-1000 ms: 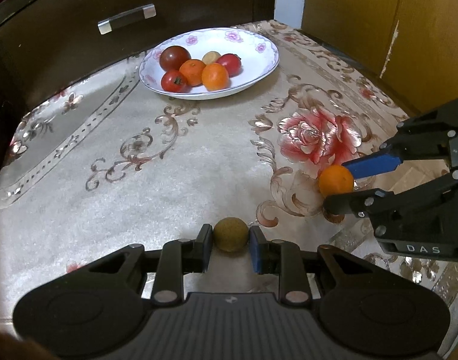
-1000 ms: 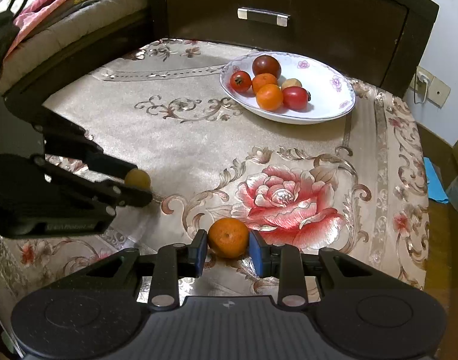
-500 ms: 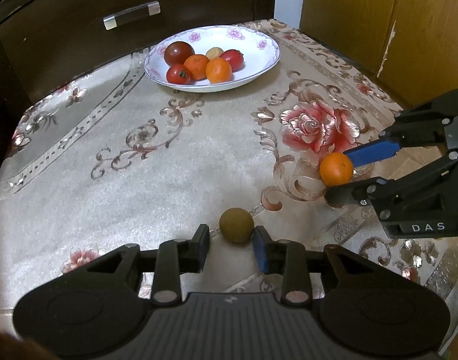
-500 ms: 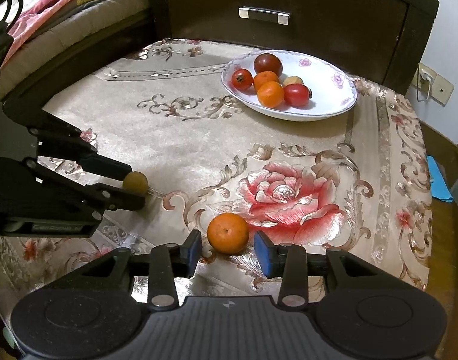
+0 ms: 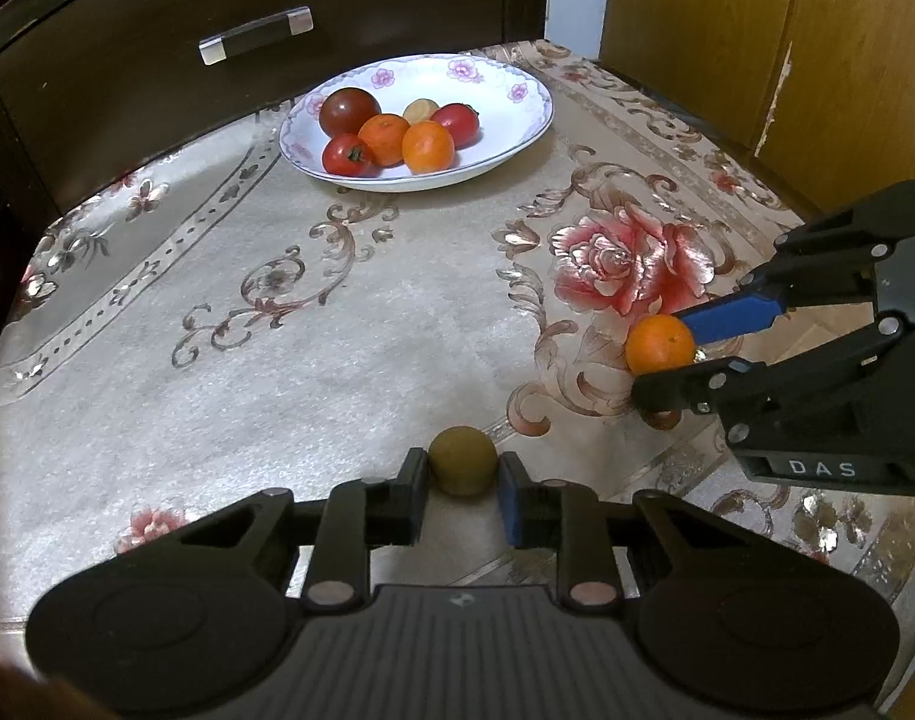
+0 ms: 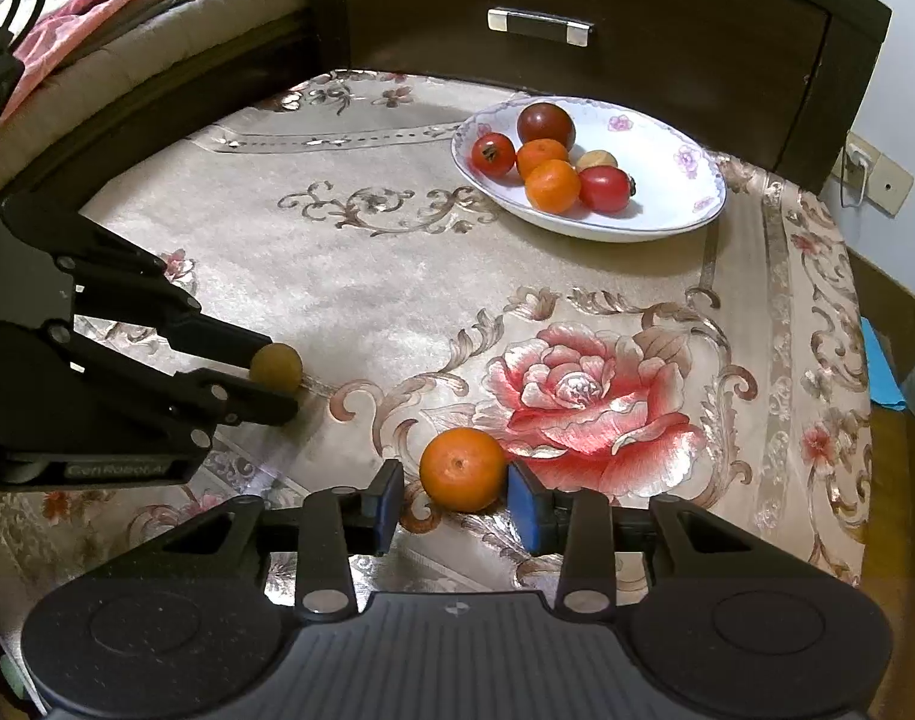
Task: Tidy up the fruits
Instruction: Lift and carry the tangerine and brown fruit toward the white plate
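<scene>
Between parted fingers (image 6: 523,507), round orange (image 6: 463,468)

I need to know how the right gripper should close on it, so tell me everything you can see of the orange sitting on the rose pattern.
The orange is small, round and bright, with dimpled peel and a tiny stem dot facing up. It looks whole and rests on the floral tablecloth at the rose's lower left edge. It sits between the blue-padded fingers of the right gripper, whose jaws are open: the right pad is touching or almost touching it, the left stands clear. Nothing else touches it.
</scene>
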Action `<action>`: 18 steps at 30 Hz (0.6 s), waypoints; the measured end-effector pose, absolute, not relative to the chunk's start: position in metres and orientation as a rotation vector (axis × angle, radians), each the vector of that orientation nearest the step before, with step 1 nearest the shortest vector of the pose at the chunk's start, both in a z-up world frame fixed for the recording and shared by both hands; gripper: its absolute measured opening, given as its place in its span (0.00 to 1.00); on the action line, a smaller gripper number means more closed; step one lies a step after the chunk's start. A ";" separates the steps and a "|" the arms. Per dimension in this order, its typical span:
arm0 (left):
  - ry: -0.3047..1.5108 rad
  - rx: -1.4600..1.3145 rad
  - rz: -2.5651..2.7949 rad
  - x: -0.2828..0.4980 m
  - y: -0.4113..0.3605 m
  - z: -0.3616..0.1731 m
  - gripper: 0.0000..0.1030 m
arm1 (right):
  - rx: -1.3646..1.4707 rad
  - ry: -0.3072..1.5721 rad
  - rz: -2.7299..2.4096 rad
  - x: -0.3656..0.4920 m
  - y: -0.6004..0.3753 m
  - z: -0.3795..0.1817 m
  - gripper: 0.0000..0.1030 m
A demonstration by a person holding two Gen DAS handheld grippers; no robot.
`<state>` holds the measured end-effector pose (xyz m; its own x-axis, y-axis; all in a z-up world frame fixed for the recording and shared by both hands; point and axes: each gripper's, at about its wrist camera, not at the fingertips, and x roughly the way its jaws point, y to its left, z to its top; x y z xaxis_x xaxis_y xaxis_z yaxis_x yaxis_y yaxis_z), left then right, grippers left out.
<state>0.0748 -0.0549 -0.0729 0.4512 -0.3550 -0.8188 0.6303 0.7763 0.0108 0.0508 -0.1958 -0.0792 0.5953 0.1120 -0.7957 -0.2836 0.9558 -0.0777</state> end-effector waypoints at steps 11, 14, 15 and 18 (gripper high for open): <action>0.893 0.309 -0.625 0.082 -0.061 -0.062 0.33 | -0.184 0.899 0.231 0.054 -0.199 -0.076 0.22; 0.879 0.297 -0.622 0.086 -0.064 -0.057 0.33 | -0.172 0.879 0.233 0.055 -0.199 -0.070 0.22; 0.875 0.292 -0.620 0.087 -0.065 -0.055 0.33 | -0.167 0.872 0.234 0.056 -0.199 -0.068 0.22; 0.867 0.280 -0.615 0.091 -0.066 -0.052 0.33 | -0.158 0.855 0.234 0.057 -0.199 -0.063 0.22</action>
